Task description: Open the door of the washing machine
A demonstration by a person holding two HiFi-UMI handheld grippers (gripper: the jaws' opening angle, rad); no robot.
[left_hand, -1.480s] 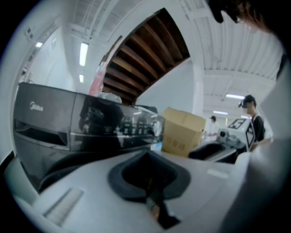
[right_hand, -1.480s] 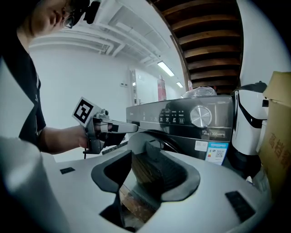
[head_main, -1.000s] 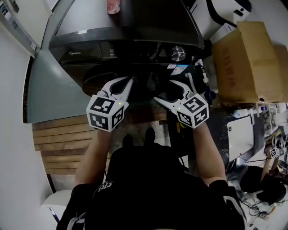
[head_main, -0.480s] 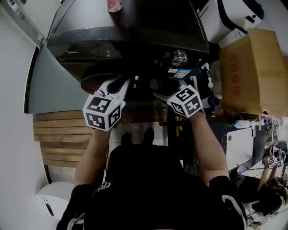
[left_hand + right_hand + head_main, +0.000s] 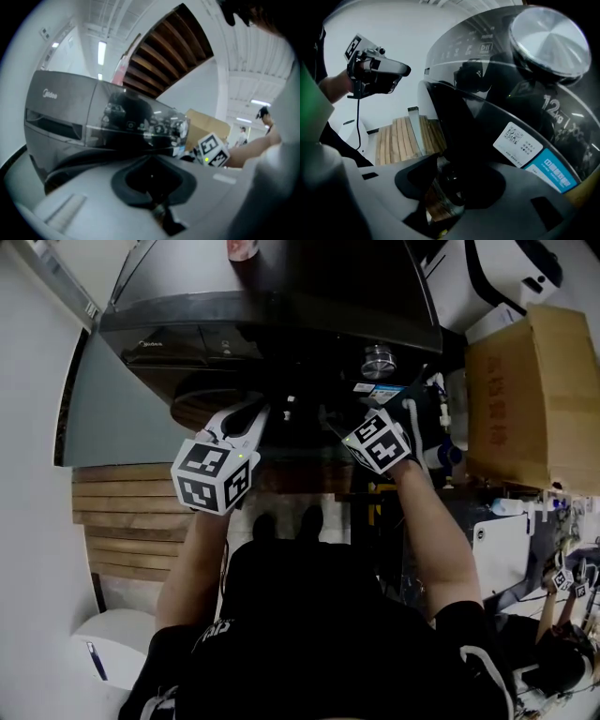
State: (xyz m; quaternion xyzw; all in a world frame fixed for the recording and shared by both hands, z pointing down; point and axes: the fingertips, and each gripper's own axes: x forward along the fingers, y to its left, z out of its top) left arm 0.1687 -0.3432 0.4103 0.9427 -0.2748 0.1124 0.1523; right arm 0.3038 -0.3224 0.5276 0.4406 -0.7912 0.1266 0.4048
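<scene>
Door [image 5: 202, 401] on the dark grey washing machine [image 5: 272, 315] sits at 12 o'clock in the head view, right in front of the person. Right gripper [image 5: 445, 190] is up against it at about 1 o'clock — its jaws have just been closing and now sit roughly halfway in, pinching the door's glossy edge. Left gripper [image 5: 157, 208] hangs at 11 o'clock with jaws fully together, nothing in them. Cardboard box [image 5: 530, 399] is off at 3 o'clock.
</scene>
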